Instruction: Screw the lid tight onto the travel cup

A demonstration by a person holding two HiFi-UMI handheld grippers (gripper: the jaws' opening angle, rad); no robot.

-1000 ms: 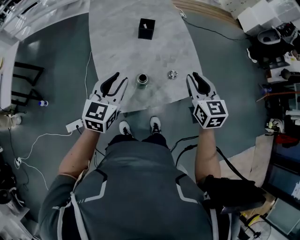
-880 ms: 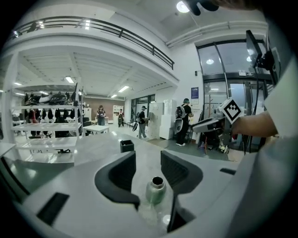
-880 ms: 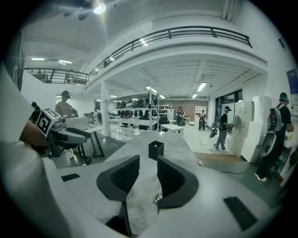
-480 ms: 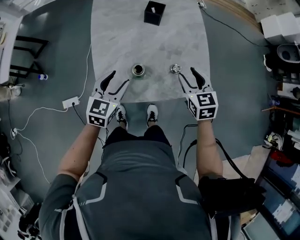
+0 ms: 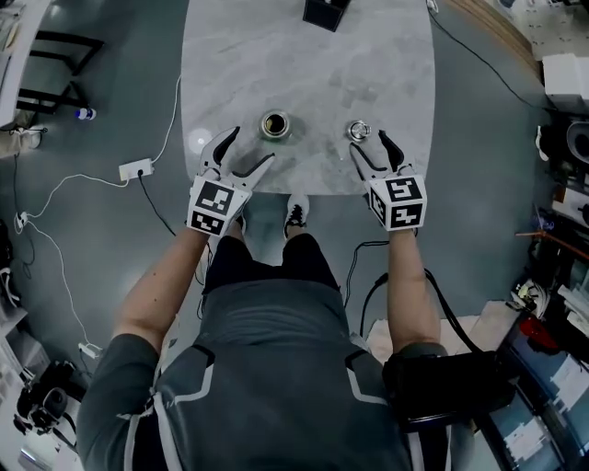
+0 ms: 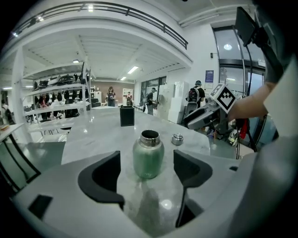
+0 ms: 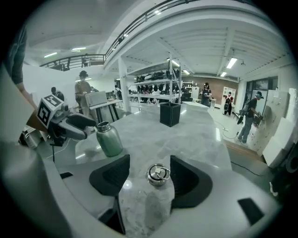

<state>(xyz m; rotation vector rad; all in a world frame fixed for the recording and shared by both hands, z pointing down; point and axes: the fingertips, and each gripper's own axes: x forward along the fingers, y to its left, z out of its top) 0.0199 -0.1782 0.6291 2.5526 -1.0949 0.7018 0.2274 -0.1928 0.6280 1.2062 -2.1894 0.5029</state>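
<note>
**Both claws spread at the table edge, cup and lid still separate**

On the near edge of the grey marble table (image 5: 304, 64), the travel cup (image 5: 275, 124) stands upright with its mouth open. It has a green body and a steel neck. The lid (image 5: 358, 131) lies on the same tabletop to the cup's right in the head view, near it but not touching. It is steel with a ring on top.

The left gripper (image 5: 250, 147) has its jaws wide apart; they have just been opening. In the left gripper view the cup (image 6: 148, 155) shows in line with the gap between the dark pads. The head view puts it just past the fingertips, so the pads touch nothing.

The right gripper (image 5: 368, 145) is also spread, its jaws just opened too. In the right gripper view the lid (image 7: 158, 175) sits in the gap between the pads with bare table on both sides. There is no contact, and the head view puts it right at the tips.

A black box (image 5: 324, 11) stands at the far end of the table. The person stands at the table edge, with one shoe (image 5: 294, 212) showing below it. A white power strip (image 5: 135, 169) lies on the floor to the left, and cables run from it.
</note>
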